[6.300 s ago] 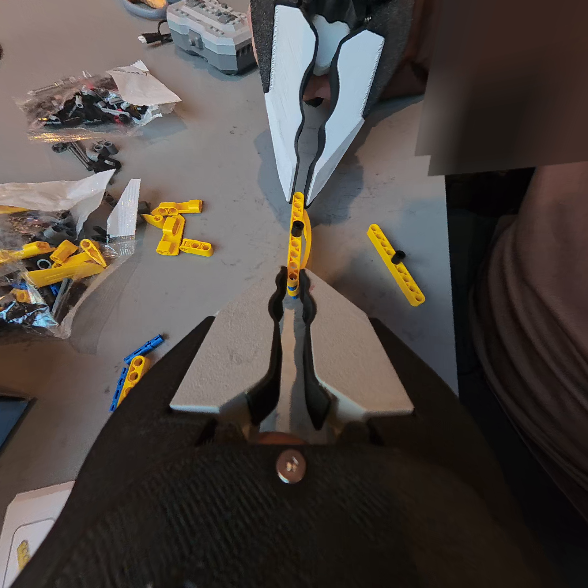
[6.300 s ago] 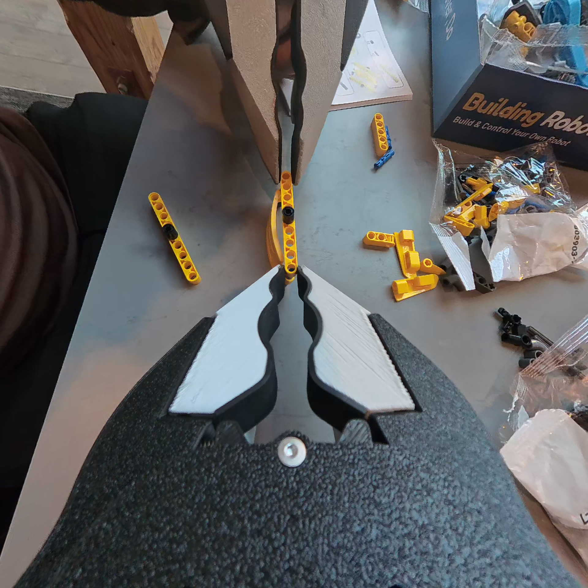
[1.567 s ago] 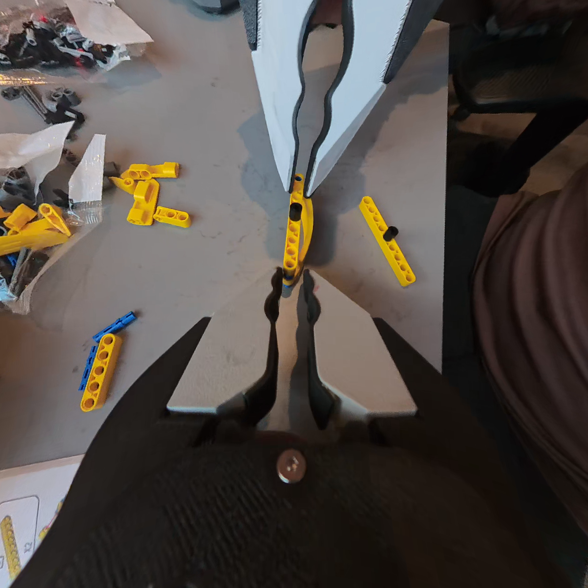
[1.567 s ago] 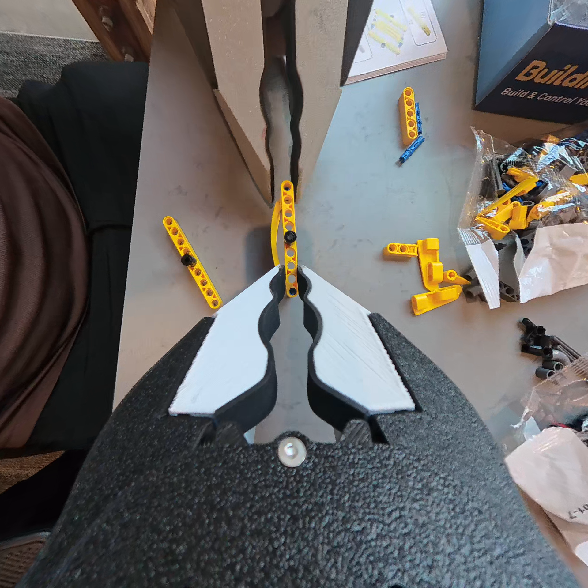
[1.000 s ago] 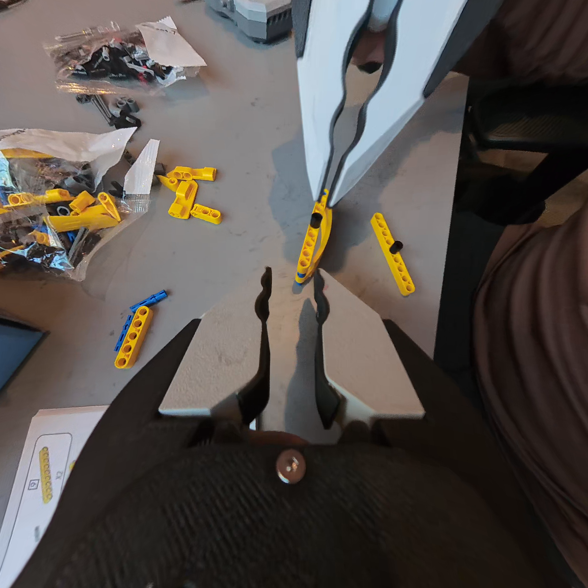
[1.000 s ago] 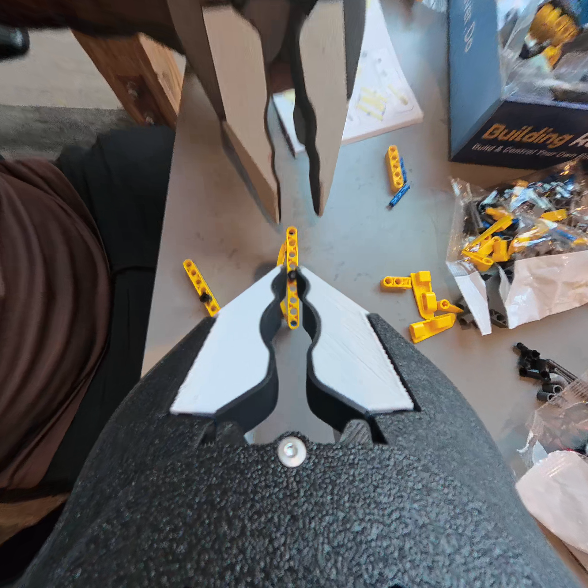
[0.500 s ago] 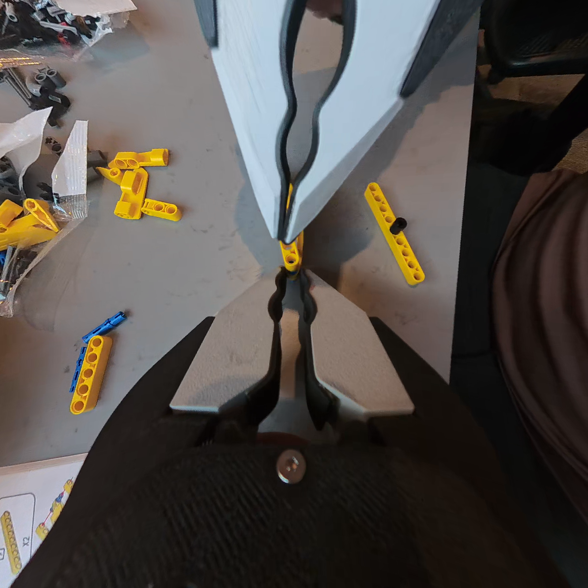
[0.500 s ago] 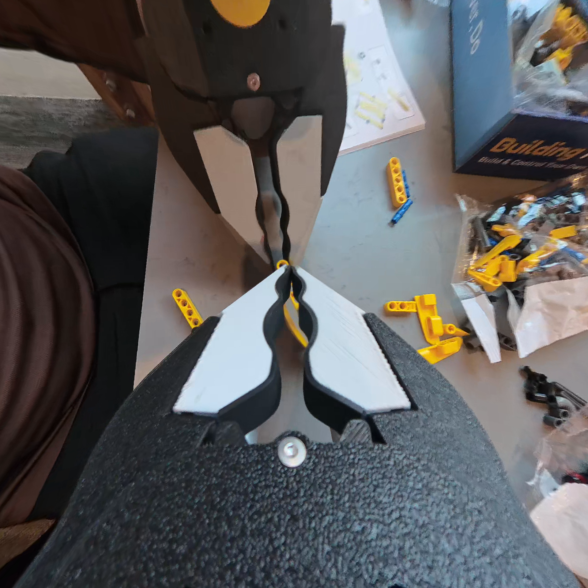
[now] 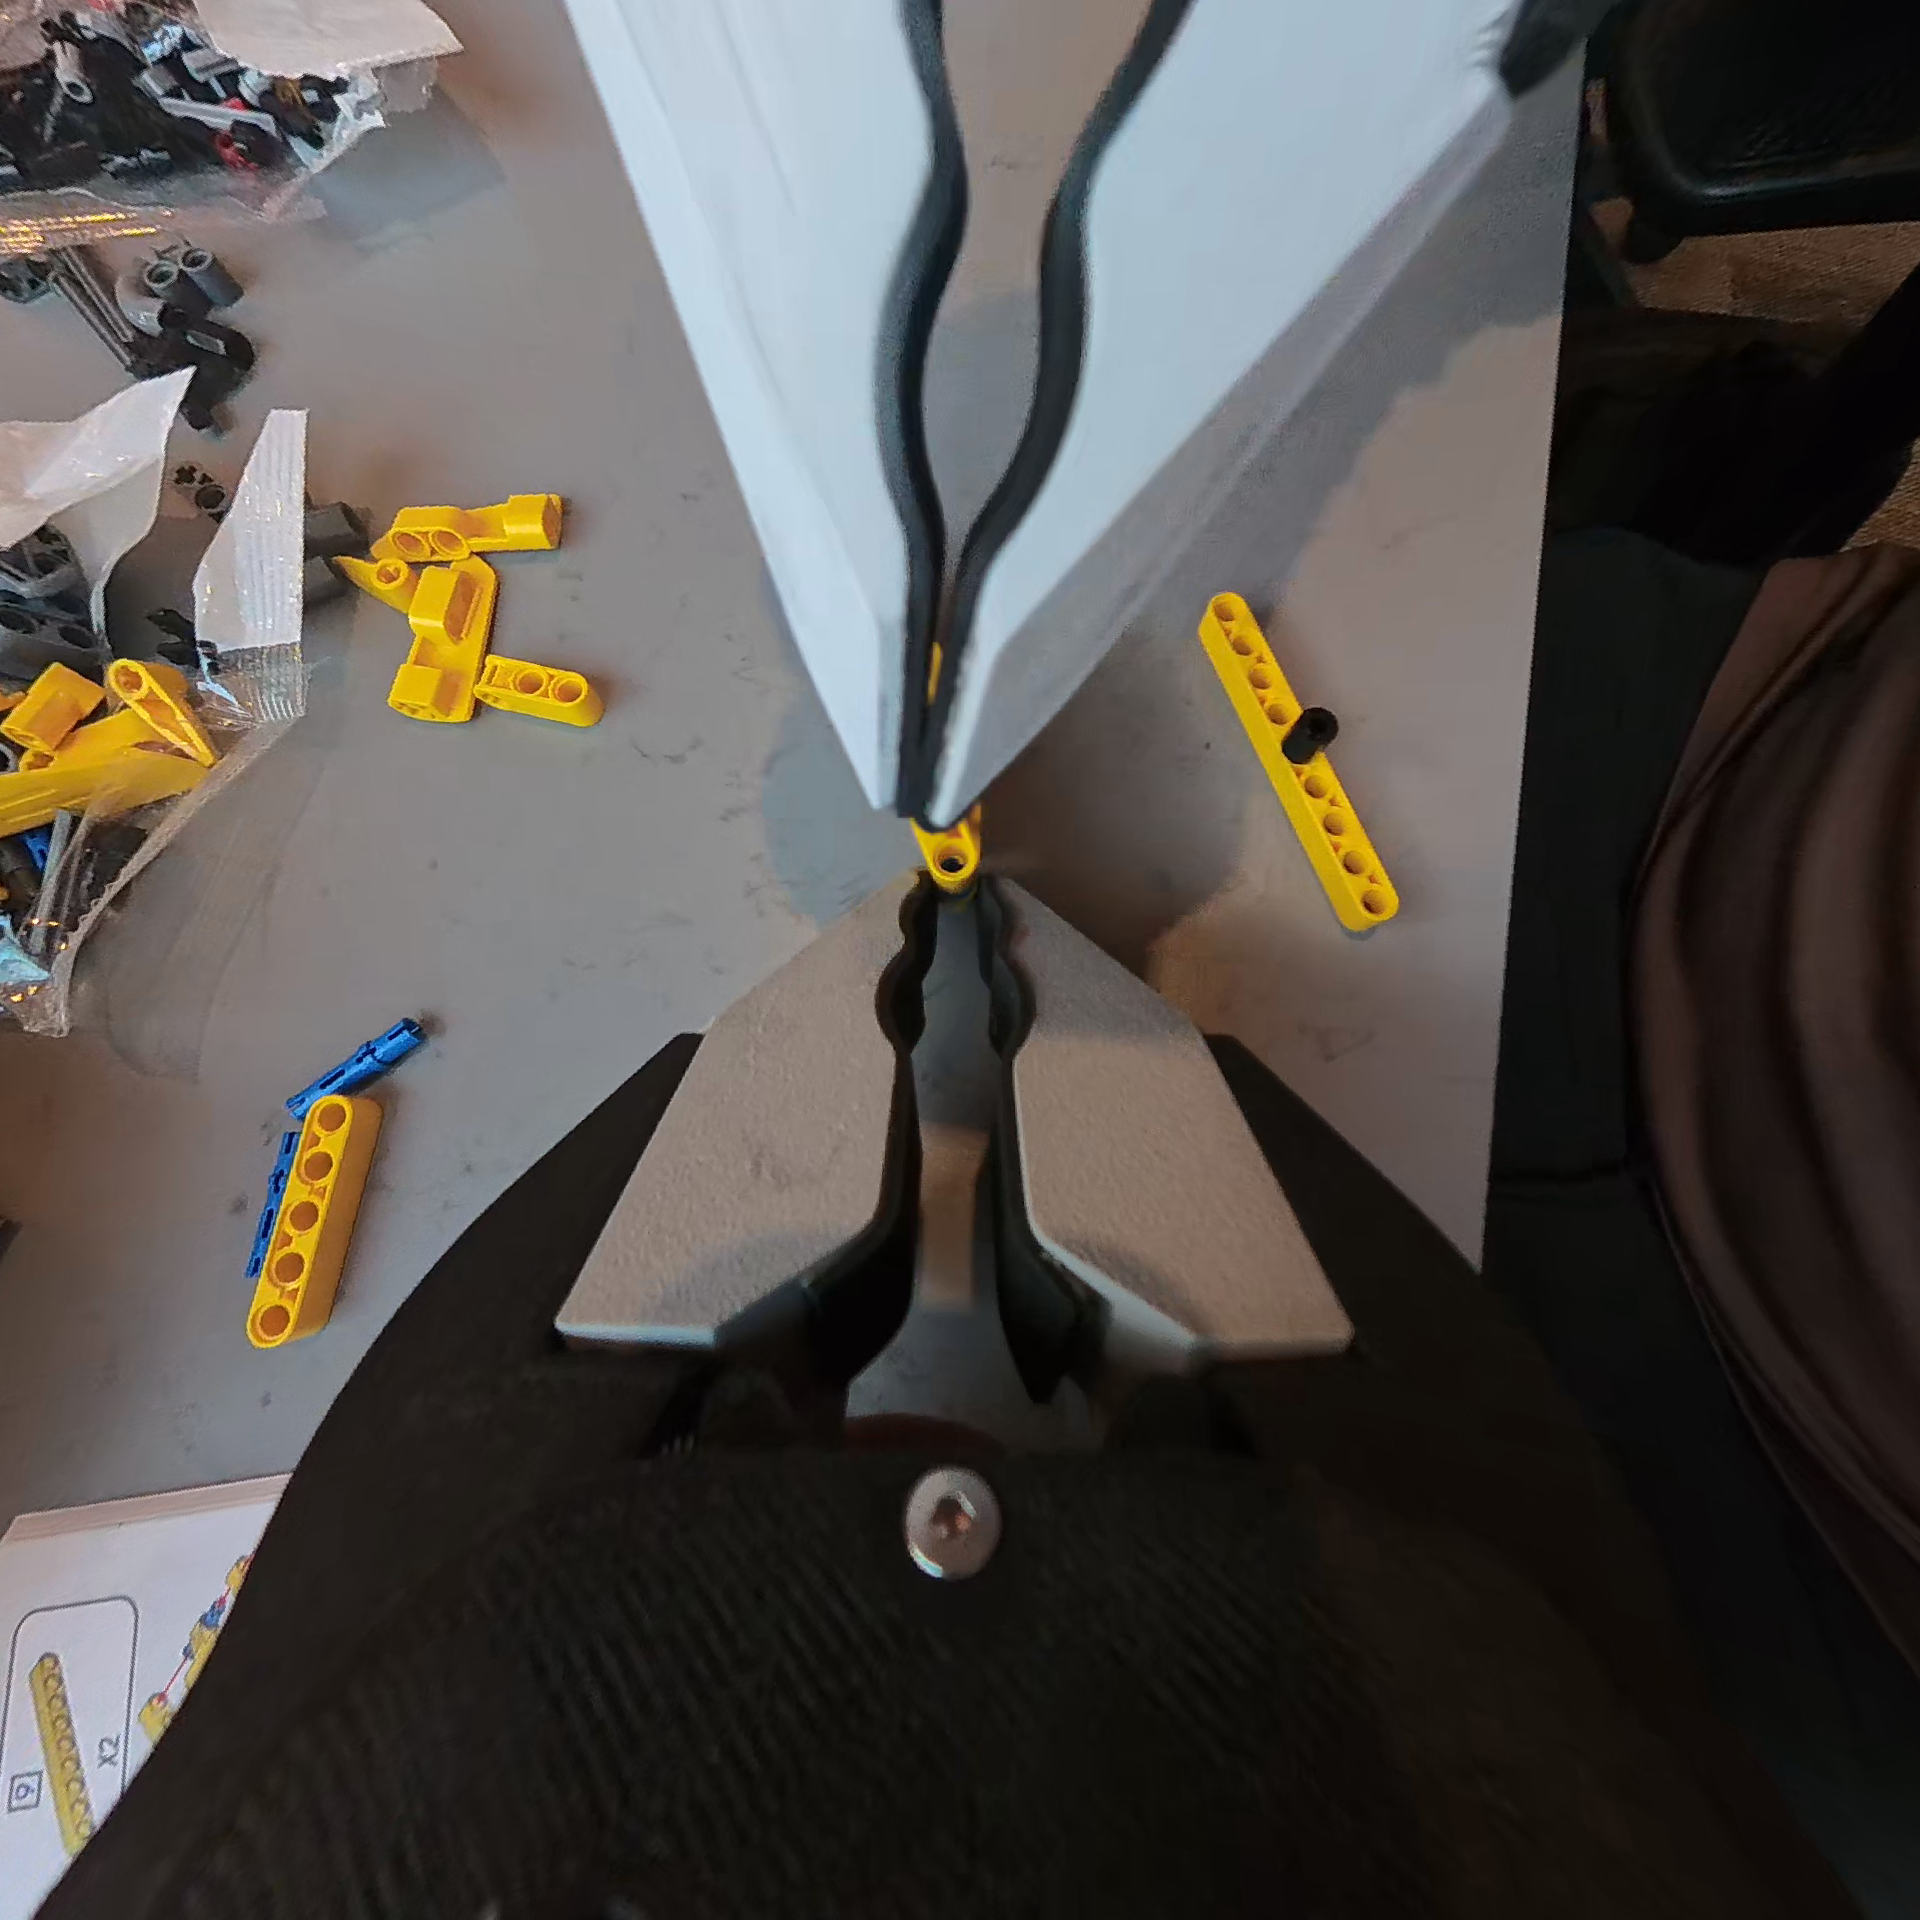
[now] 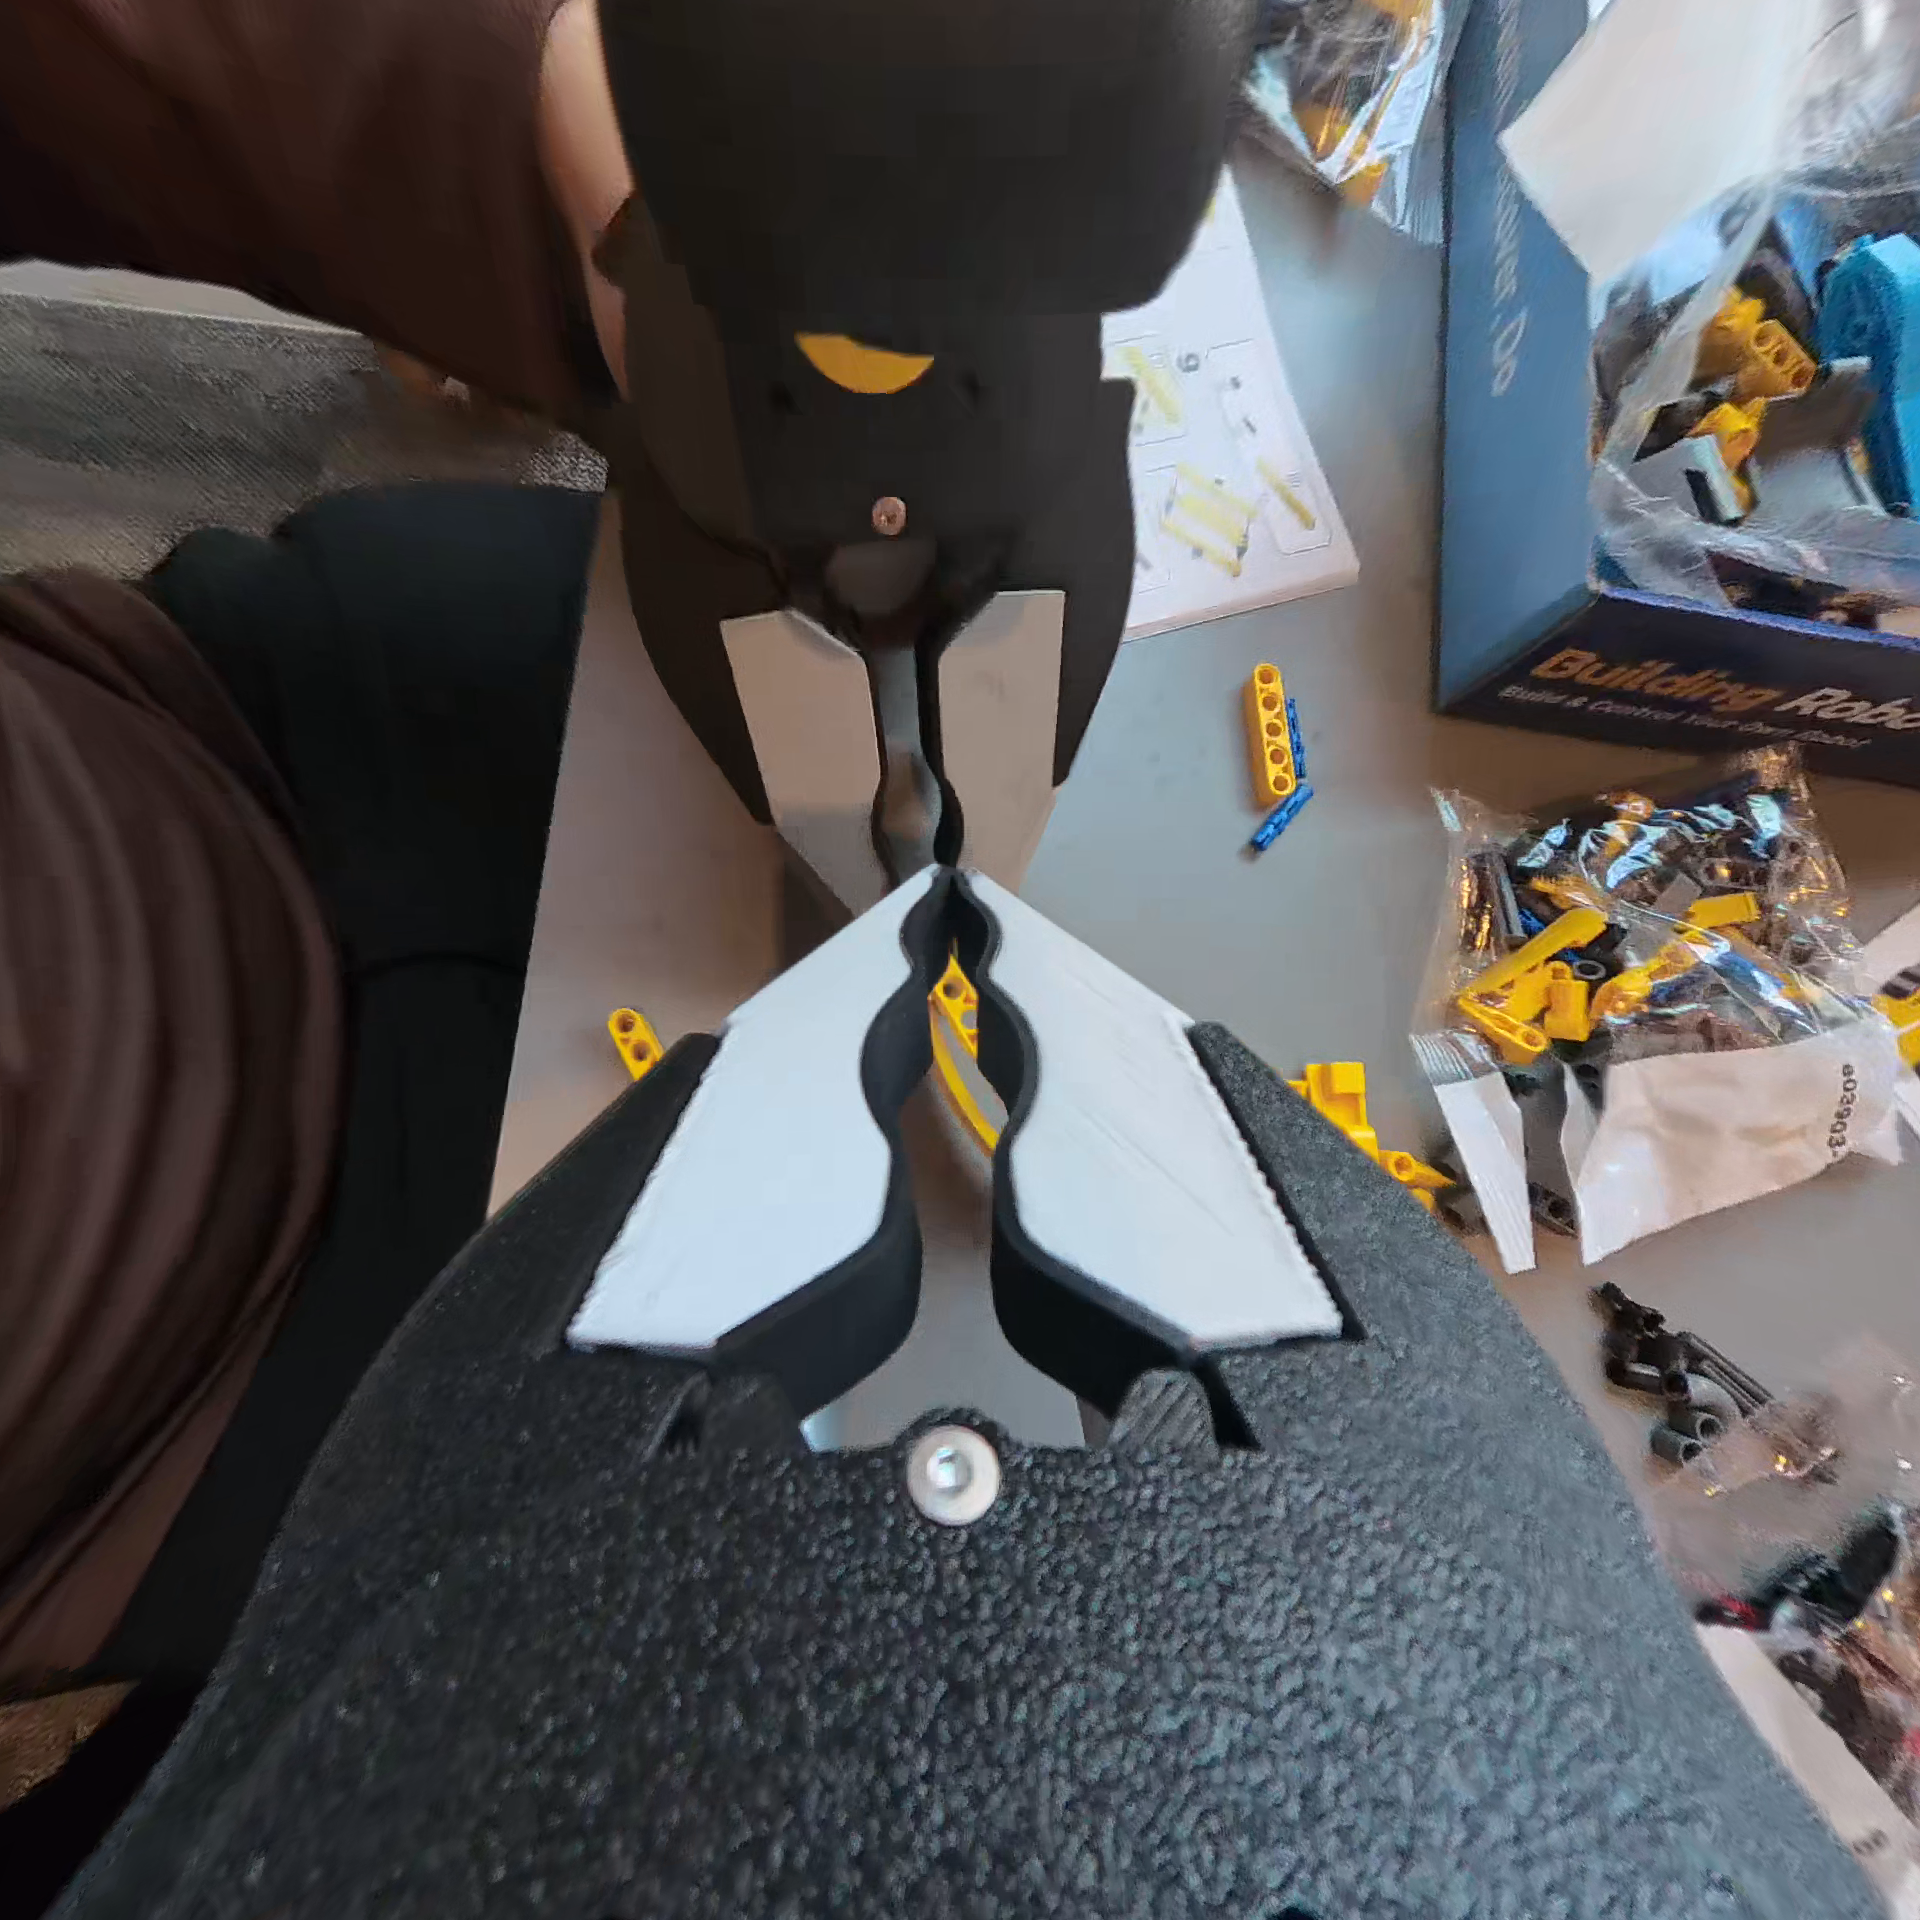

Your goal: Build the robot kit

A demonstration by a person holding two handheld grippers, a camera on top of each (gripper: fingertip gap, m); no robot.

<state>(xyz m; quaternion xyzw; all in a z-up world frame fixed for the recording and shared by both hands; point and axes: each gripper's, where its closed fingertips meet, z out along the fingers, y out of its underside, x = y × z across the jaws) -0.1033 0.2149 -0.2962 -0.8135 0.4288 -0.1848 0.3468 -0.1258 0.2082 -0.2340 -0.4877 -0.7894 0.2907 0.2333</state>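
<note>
Yellow plastic shows between both pairs of fingers: a yellow holed building-toy beam (image 9: 954, 854) sits pinched in the white-fingered right gripper (image 9: 918, 805), whose fingertips are pressed together on it above the grey tabletop (image 9: 582, 894). The grey-fingered left gripper (image 9: 956, 899) meets it tip to tip, its fingers nearly closed around the beam's end; whether they truly clamp it I cannot tell. In the right wrist view a curved yellow strip (image 10: 961, 1075) shows through the gap between the right gripper's (image 10: 948, 878) fingers. A second long yellow beam with a black pin (image 9: 1297, 756) lies near the table's edge, well apart. A short yellow beam beside blue pins (image 9: 310, 1216) and a cluster of small yellow pieces (image 9: 468, 613) lie off to the other side, near clear plastic bags of parts (image 10: 1621, 977) and a blue cardboard box (image 10: 1538, 436).
</note>
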